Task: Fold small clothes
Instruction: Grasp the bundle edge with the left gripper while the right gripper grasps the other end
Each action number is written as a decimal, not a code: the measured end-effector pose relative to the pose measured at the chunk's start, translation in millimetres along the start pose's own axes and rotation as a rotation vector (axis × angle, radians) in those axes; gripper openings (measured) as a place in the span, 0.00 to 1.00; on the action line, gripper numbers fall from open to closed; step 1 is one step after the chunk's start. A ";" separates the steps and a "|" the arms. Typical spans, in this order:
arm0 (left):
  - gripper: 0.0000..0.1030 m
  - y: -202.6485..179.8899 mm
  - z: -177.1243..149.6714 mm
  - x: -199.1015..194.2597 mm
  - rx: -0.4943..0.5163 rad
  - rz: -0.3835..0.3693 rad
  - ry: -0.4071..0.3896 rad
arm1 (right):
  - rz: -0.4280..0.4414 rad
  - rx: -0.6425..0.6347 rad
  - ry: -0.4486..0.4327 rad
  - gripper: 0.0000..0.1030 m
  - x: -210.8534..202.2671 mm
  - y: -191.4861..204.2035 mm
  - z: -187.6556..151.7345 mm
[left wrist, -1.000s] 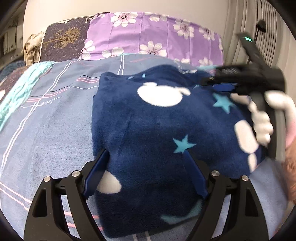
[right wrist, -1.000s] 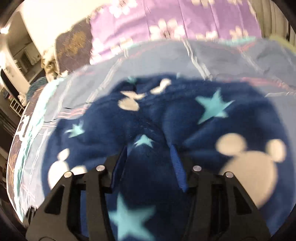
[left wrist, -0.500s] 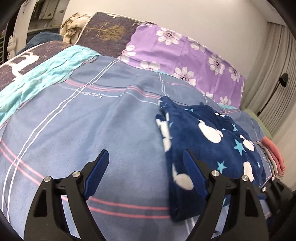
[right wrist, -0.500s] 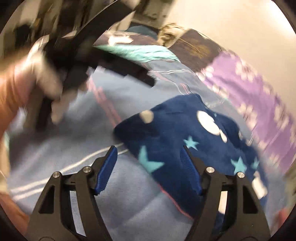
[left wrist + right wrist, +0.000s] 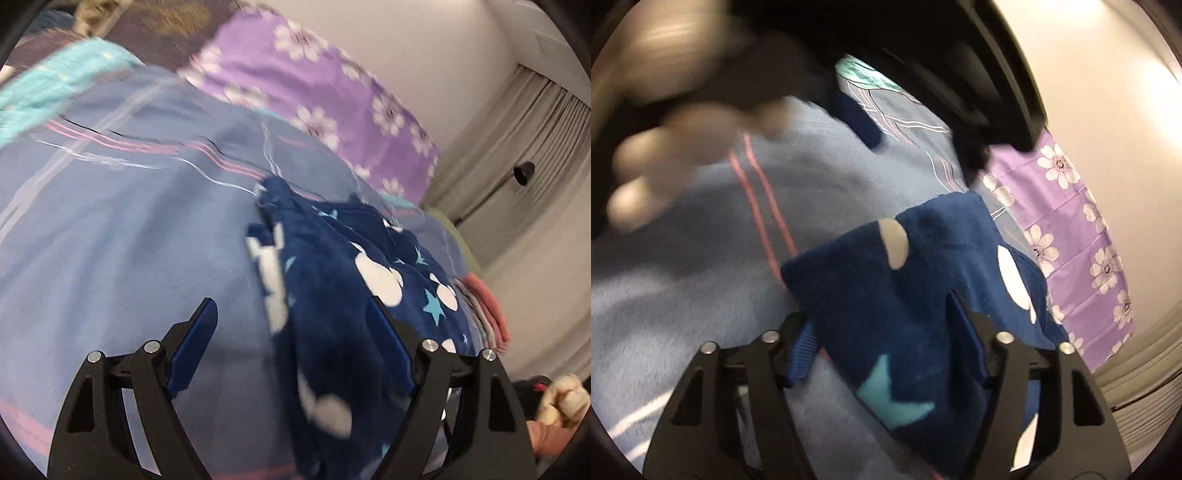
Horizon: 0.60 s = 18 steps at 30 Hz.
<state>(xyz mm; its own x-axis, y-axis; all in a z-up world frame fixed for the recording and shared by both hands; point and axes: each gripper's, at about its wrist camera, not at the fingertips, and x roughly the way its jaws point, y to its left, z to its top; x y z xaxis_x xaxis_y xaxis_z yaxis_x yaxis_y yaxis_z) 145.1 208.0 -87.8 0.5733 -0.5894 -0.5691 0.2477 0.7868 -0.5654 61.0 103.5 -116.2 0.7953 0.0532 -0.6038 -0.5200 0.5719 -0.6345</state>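
Note:
A folded navy fleece garment (image 5: 332,295) with white blobs and teal stars lies on the blue striped bedspread (image 5: 129,240). My left gripper (image 5: 291,332) is open just above the garment's left edge, its right finger over the fleece and its left finger over the bedspread. In the right wrist view the garment's near corner (image 5: 886,314) lies between the fingers of my right gripper (image 5: 882,339). Those jaws are closing, and the pads do not visibly press on the fleece. The left gripper (image 5: 960,74) and a blurred hand (image 5: 665,155) fill the top of that view.
A purple floral pillow (image 5: 314,85) and a dark pillow (image 5: 155,33) lie at the bed's head, with a turquoise cloth (image 5: 55,85) to the left. A pink folded stack (image 5: 487,306) sits beyond the garment. Curtains (image 5: 535,155) hang on the right.
The left gripper drew off the garment to its left side, then came closer to its edge. The right gripper rolled and sank to the garment's corner, its jaws widening, then narrowing.

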 end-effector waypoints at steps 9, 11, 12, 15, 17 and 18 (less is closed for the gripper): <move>0.54 14.6 34.6 85.6 -0.086 -0.108 0.145 | -0.030 -0.003 -0.020 0.58 5.0 -2.3 5.5; 0.30 19.5 39.5 92.7 -0.162 -0.134 0.177 | -0.058 0.004 -0.024 0.36 9.7 -6.8 5.3; 0.26 19.5 42.5 91.1 -0.196 -0.143 0.169 | -0.021 0.063 -0.044 0.30 4.2 -21.3 4.3; 0.25 -8.2 52.4 78.9 -0.127 -0.125 0.120 | 0.027 0.203 -0.094 0.23 -13.7 -57.0 0.1; 0.25 -27.2 59.7 72.6 -0.101 -0.130 0.098 | 0.056 0.310 -0.128 0.22 -29.4 -84.0 -5.4; 0.25 -42.2 64.8 67.6 -0.078 -0.137 0.083 | 0.075 0.368 -0.147 0.21 -36.4 -101.4 -10.0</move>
<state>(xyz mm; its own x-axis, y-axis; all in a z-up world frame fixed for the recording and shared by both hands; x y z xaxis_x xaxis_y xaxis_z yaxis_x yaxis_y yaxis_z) 224.0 146.9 -63.8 0.4709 -0.7057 -0.5294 0.2555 0.6835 -0.6838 81.6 35.4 -34.7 0.8093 0.2069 -0.5497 -0.4529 0.8158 -0.3597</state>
